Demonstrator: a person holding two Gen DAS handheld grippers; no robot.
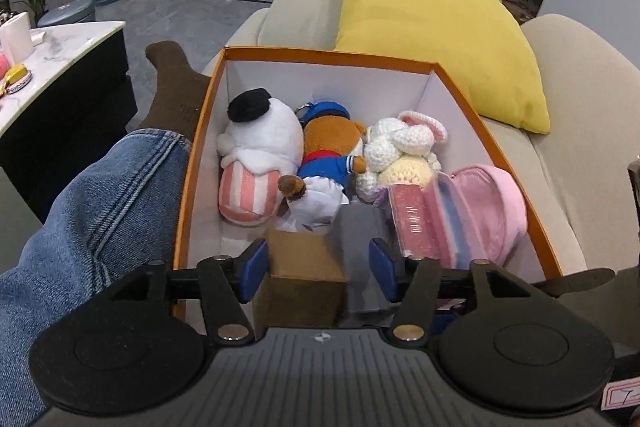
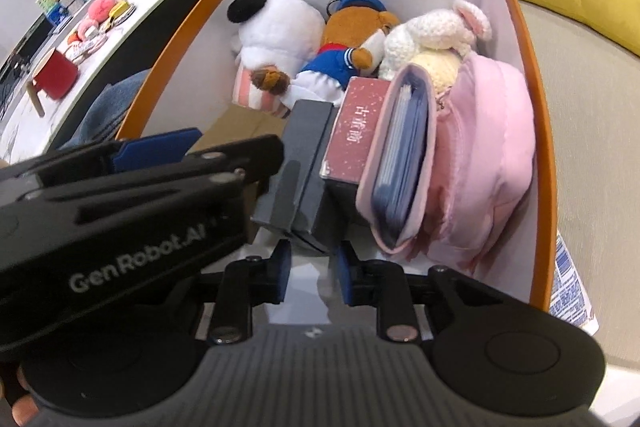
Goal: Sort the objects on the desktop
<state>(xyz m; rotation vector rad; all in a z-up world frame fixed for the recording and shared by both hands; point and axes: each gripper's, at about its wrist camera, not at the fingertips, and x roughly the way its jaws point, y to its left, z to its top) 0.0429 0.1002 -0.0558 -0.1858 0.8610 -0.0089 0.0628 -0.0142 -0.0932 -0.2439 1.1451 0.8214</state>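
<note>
- My left gripper (image 1: 318,269) stands wide over the near end of the orange box (image 1: 332,57). The brown carton (image 1: 300,267) sits between its pads but looks unpressed; I judge it released.
- My right gripper (image 2: 312,273) is narrow and holds nothing that I can see. Just ahead of its tips lies the dark grey box (image 2: 304,163).
- Beyond that, to the right of my right gripper: the red book (image 2: 352,135), the pink case (image 2: 400,163) and the pink pouch (image 2: 488,155), packed upright side by side.
- At the far wall: white plush (image 1: 260,155), sailor bear (image 1: 328,155), crochet rabbit (image 1: 404,147).
- Risk: the two grippers overlap in the right wrist view, so lifting either one carelessly could knock the other.
- Risk: the dark grey box appears tilted, and a nudge may tip it onto the carton.
- Risk: the upright row could topple if I brush it.
</note>
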